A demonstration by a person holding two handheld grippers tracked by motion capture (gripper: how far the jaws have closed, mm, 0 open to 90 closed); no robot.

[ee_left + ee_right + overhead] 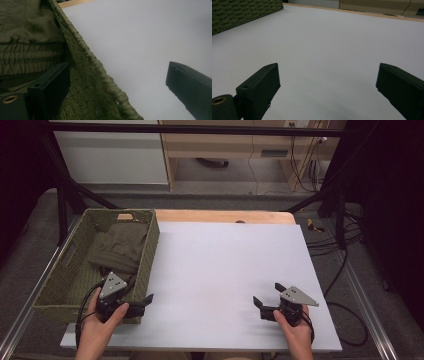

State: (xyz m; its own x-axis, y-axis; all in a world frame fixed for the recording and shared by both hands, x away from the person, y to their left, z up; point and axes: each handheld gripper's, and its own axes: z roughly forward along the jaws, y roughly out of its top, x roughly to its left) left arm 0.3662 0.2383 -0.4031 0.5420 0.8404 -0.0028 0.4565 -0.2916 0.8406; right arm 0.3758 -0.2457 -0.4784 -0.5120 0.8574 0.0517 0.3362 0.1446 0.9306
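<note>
A woven olive-green basket stands at the table's left side with a folded olive garment inside. My left gripper is open at the basket's near right corner. In the left gripper view its jaws straddle the basket's braided rim: one jaw over the inside, next to the garment's elastic band, the other over the white board. My right gripper is open low over the white board near the front right, with nothing between its jaws; the right gripper view shows the basket's wall far off.
A white board covers the wooden table, whose far edge shows beyond it. A black frame and cables stand around the table on the grey floor. A person's hands hold both grippers at the near edge.
</note>
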